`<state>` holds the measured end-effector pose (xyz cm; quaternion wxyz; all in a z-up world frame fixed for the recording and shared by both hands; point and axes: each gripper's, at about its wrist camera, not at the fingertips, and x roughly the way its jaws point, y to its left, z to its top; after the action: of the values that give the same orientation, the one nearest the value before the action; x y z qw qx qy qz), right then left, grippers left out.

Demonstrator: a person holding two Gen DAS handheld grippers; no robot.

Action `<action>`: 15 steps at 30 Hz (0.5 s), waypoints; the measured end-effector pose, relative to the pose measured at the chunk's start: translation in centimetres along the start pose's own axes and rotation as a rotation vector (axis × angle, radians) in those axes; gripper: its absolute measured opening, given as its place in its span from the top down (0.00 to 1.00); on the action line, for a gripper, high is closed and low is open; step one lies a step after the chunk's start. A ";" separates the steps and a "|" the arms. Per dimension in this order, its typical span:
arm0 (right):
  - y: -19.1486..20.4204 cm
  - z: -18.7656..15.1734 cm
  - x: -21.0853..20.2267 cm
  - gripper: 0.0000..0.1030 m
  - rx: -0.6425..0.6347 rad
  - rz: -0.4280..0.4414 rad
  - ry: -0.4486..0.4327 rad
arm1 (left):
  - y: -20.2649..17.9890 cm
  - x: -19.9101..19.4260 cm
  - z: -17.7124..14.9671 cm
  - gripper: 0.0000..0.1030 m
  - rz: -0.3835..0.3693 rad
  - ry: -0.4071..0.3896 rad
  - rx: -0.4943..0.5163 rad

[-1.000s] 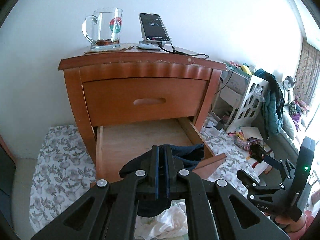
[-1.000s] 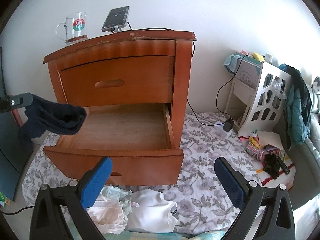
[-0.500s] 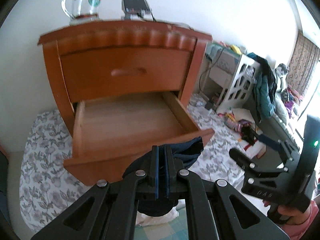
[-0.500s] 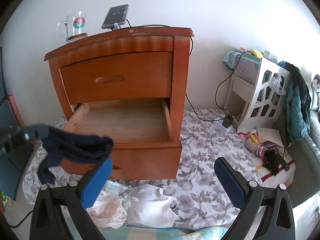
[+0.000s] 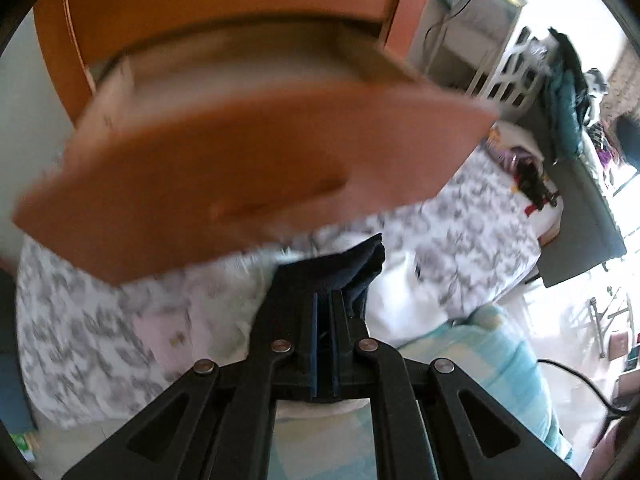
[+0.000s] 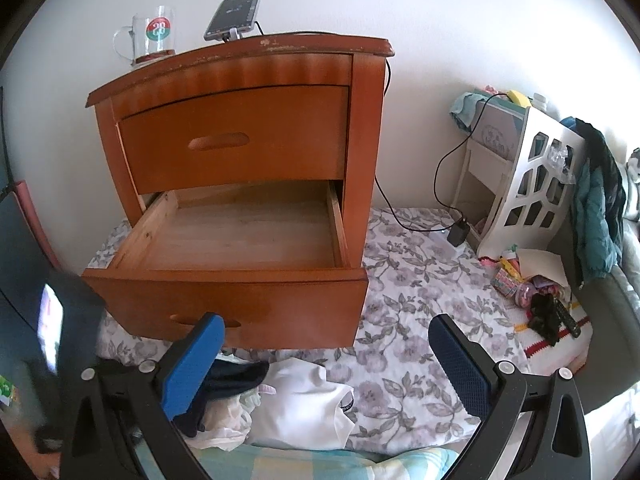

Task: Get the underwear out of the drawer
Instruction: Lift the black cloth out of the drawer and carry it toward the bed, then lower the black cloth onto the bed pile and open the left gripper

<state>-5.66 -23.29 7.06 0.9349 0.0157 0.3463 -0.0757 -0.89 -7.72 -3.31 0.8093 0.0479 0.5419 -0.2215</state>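
My left gripper (image 5: 325, 300) is shut on dark navy underwear (image 5: 362, 268), which bunches past the fingertips. It points steeply down in front of the pulled-out lower drawer (image 5: 240, 176), just over pale garments on the floral sheet. In the right wrist view the same navy underwear (image 6: 236, 376) lies on the pile of white clothes (image 6: 304, 404) below the drawer front (image 6: 280, 304). No clothes show on the drawer's bare wooden floor. My right gripper (image 6: 325, 346) hangs open in front of the drawer with nothing between its blue pads (image 6: 456, 360).
The wooden nightstand (image 6: 240, 76) carries a glass mug (image 6: 154, 36) and a phone on a stand (image 6: 234, 16). A charger cable (image 6: 436, 184) runs to a white shelf (image 6: 532, 184) at the right, with a teal jacket and small clutter. A floral sheet (image 6: 420, 288) covers the floor.
My left gripper has dropped with the navy underwear from above the open drawer to in front of it, low over the clothes pile, tilting downward. The right gripper has stayed put.
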 end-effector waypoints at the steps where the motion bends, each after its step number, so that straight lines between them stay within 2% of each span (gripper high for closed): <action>1: 0.1 0.0 0.1 0.00 -0.001 0.000 0.004 | 0.3 0.8 -0.5 0.95 -0.010 0.023 -0.015; 10: 1.0 -0.7 0.8 0.00 -0.028 0.013 0.031 | 1.4 4.6 -2.3 0.95 -0.043 0.128 -0.085; 15: 1.4 -1.2 1.5 0.00 -0.039 0.018 0.055 | 1.8 5.8 -2.9 0.95 -0.058 0.150 -0.117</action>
<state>-5.11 -22.03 5.21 0.9258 0.0026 0.3732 -0.0599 -0.82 -6.94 -9.96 0.7611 0.0015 0.6142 -0.2087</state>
